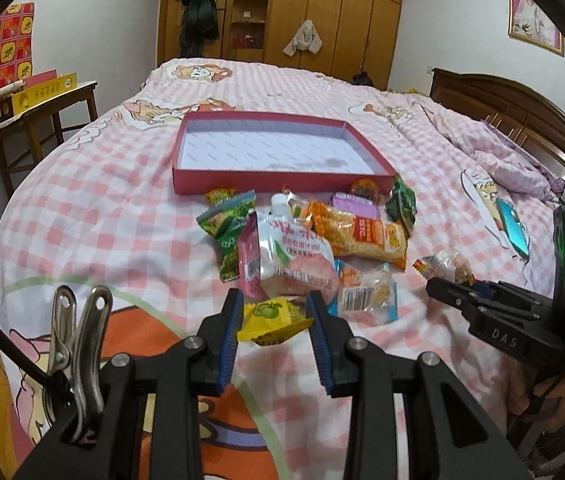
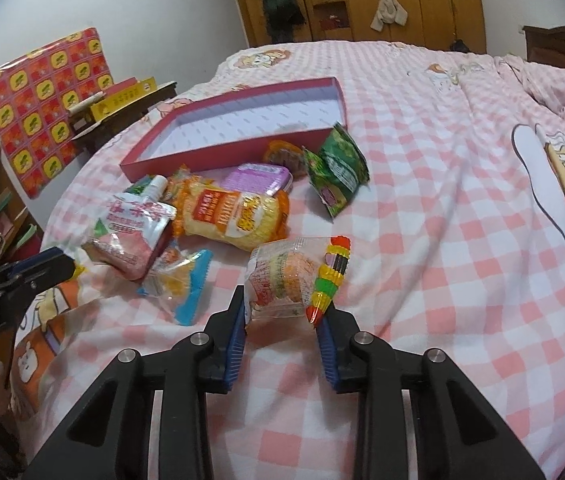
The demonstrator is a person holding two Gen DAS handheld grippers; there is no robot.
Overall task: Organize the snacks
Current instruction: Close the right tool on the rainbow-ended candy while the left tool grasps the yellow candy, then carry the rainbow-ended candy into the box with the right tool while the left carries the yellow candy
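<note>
A shallow pink box (image 1: pixel 210 184) (image 2: pixel 218 152) with a white inside lies empty on the bed. In front of it is a heap of snack packets: a white and pink pouch (image 1: pixel 294 256) (image 2: pixel 130 232), an orange noodle pack (image 1: pixel 362 232) (image 2: pixel 234 216), green packets (image 1: pixel 226 232) (image 2: pixel 336 166). My left gripper (image 1: pixel 274 300) is open with its jaws either side of a yellow packet (image 1: pixel 274 320). My right gripper (image 2: pixel 284 300) (image 1: pixel 442 284) is open around a clear packet with a striped edge (image 2: pixel 294 276) (image 1: pixel 448 266), which lies on the bed.
A blue-edged clear packet (image 1: pixel 366 292) (image 2: pixel 182 284) lies between the two grippers. A purple tub (image 2: pixel 258 176) and a teal object (image 1: pixel 512 224) lie on the pink checked cover. A wooden side table (image 1: pixel 38 120) stands to the left, wardrobes behind.
</note>
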